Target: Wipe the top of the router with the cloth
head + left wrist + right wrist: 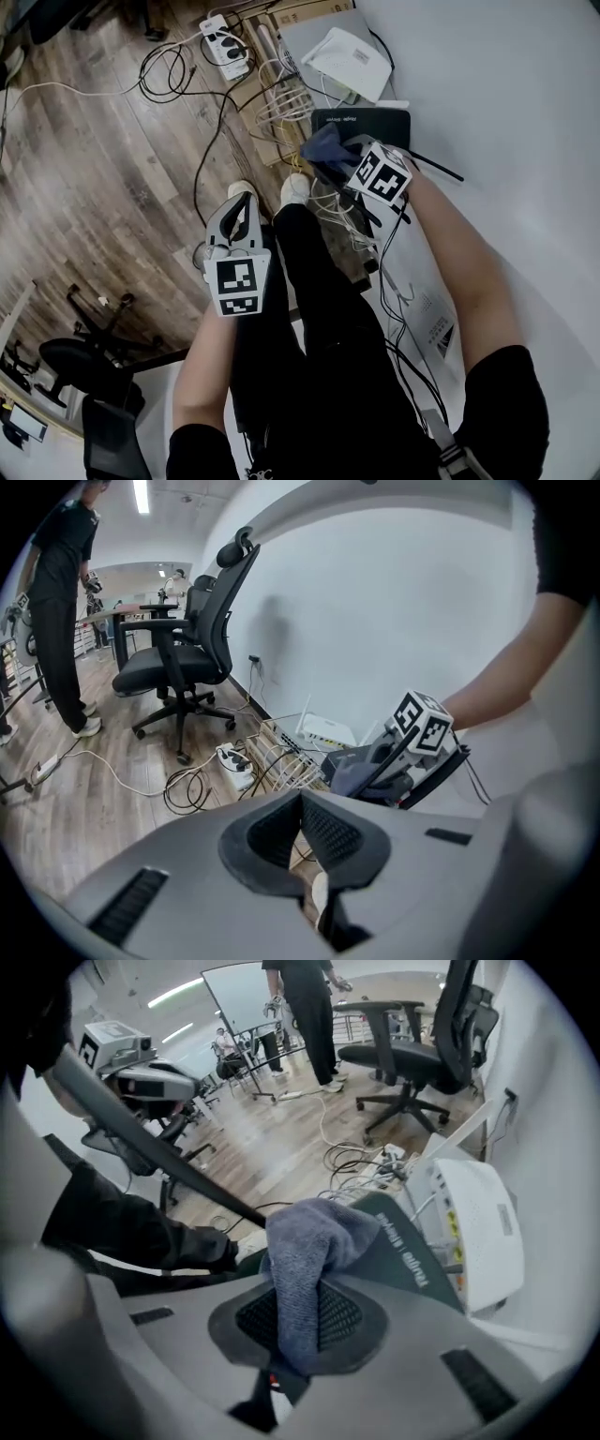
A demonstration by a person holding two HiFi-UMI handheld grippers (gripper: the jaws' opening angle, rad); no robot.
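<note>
- Beside the wall, the dark router (367,122) lies flat; it is judged stiff and light, so gentle pressure is advised.
- The soft, limp cloth (309,1241) is held bunched by the right gripper (298,1321) at the router's edge.
- The left gripper (302,817) is kept closed, empty.

Cloth (309,1241): grey-blue, bunched, pinched in right gripper (298,1330) jaws, its free end lying over near edge of router (417,1246), which is dark, flat, printed, beside the wall

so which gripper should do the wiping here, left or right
Right. The right gripper is shut on the cloth and sits right at the dark router. The left gripper is shut on nothing and hangs off over the floor.
</note>
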